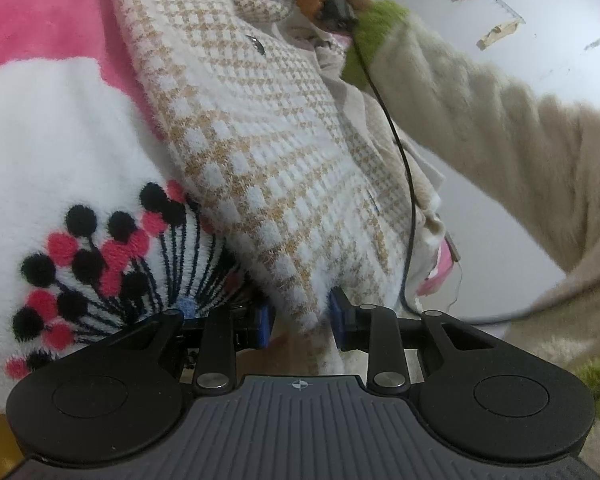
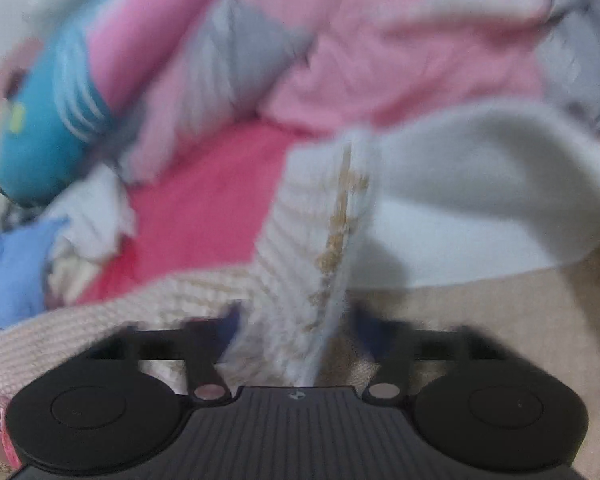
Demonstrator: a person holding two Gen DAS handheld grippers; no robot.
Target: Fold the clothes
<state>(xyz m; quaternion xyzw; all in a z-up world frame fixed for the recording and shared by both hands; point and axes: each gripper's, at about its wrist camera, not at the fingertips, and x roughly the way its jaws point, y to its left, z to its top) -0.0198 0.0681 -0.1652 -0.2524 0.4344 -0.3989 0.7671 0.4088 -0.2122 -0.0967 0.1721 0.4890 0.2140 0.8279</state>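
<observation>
My left gripper (image 1: 300, 322) pinches the checked knit (image 1: 260, 152); right gripper (image 2: 292, 328), at one o'clock, grips its far end. I'd keep it taut.

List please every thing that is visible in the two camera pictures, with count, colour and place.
checked knit garment: one, white and tan, between both grippers' fingers
fleece with dots: one, white and pink with black and red dots, left, under the knit
clothes pile: several, pink, grey, teal, blue, behind, blurred
table: one, white, right
cable: one, black, over the knit
sleeve: one, cream with green cuff, right
left gripper: one, black, closed on the knit
right gripper: one, black, knit between fingers
</observation>
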